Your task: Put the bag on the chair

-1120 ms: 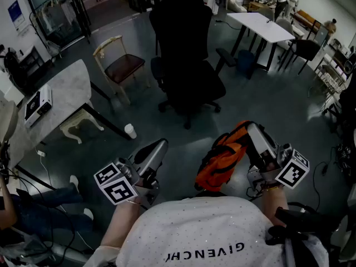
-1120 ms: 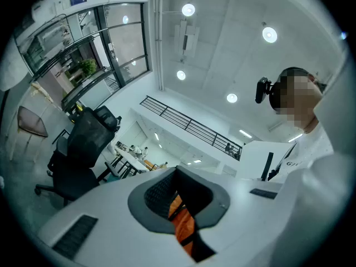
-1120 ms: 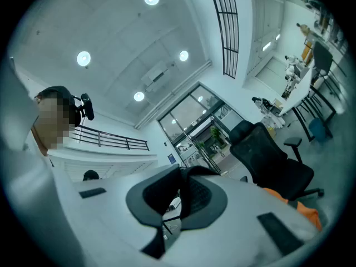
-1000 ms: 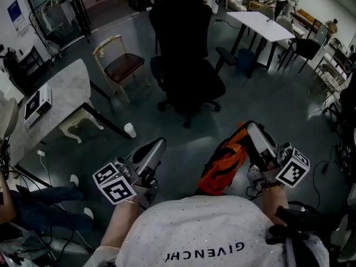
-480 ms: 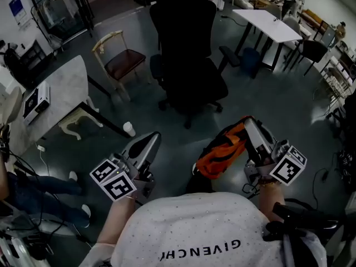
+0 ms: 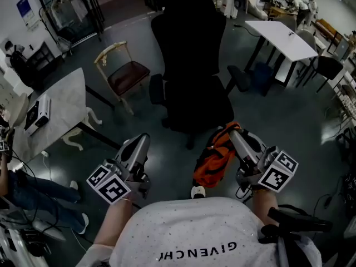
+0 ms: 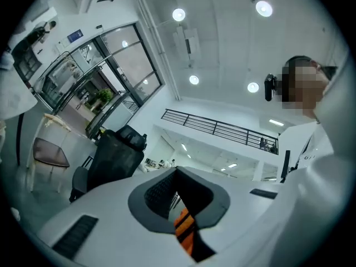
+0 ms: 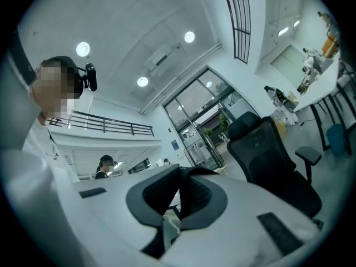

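A black office chair (image 6: 189, 65) stands just ahead in the head view; it also shows in the left gripper view (image 7: 114, 154) and the right gripper view (image 8: 267, 154). The orange and black bag (image 6: 216, 157) hangs in the air below the seat's front edge. My right gripper (image 6: 233, 132) is shut on its top, and a dark strap lies over the closed tips (image 8: 179, 174). My left gripper (image 6: 143, 139) is apart from the bag at the left, its tips (image 7: 177, 170) together. An orange and black strip shows in the gap below them.
A wooden chair with a maroon seat (image 6: 125, 71) stands left of the office chair. A marble table (image 6: 61, 107) with a white device (image 6: 34, 113) is at the left, a person's legs (image 6: 33, 204) below it. A white table (image 6: 281, 38) stands at the back right.
Both grippers and the bag have moved forward toward the office chair, which now looks larger and nearer. The bag still hangs from the right gripper.
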The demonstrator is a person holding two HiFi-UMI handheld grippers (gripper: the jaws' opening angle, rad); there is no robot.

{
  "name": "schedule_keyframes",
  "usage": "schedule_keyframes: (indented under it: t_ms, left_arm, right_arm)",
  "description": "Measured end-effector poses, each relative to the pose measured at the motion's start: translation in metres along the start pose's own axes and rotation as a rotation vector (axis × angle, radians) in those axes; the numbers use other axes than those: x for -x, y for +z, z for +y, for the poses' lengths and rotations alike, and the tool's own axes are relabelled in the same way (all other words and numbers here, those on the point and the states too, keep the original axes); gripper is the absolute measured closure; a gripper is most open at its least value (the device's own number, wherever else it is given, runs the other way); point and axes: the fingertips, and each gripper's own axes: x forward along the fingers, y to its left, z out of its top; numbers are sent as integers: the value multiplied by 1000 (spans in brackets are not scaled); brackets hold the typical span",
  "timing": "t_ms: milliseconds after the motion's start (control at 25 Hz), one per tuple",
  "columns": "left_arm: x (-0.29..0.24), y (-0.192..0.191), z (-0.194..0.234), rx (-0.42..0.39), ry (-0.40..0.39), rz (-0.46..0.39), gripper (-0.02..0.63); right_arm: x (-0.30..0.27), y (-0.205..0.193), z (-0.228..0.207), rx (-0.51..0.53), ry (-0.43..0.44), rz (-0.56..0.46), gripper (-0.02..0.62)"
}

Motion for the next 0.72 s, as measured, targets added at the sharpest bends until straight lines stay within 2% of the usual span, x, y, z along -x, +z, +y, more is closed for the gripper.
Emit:
schedule_keyframes:
  t_ms: [160, 320, 440, 560, 720]
  left_arm:
    - [-50, 10, 15, 5, 19, -33, 603]
    - [-76, 12, 39, 9, 63, -51, 603]
    - [-90, -3, 52, 26, 70, 39, 603]
    - [-103, -20, 53, 50, 22, 145, 603]
    - [-116, -27, 67, 127, -36, 183, 603]
  right_arm:
    - [-24, 20, -35, 4, 52, 22, 597]
    - [-47, 36, -63, 20, 67, 18, 595]
    - [-63, 43, -81, 25, 73, 16, 597]
    - [-77, 47, -100, 10, 69, 34, 595]
    - [-95, 45, -120, -15, 58, 51, 595]
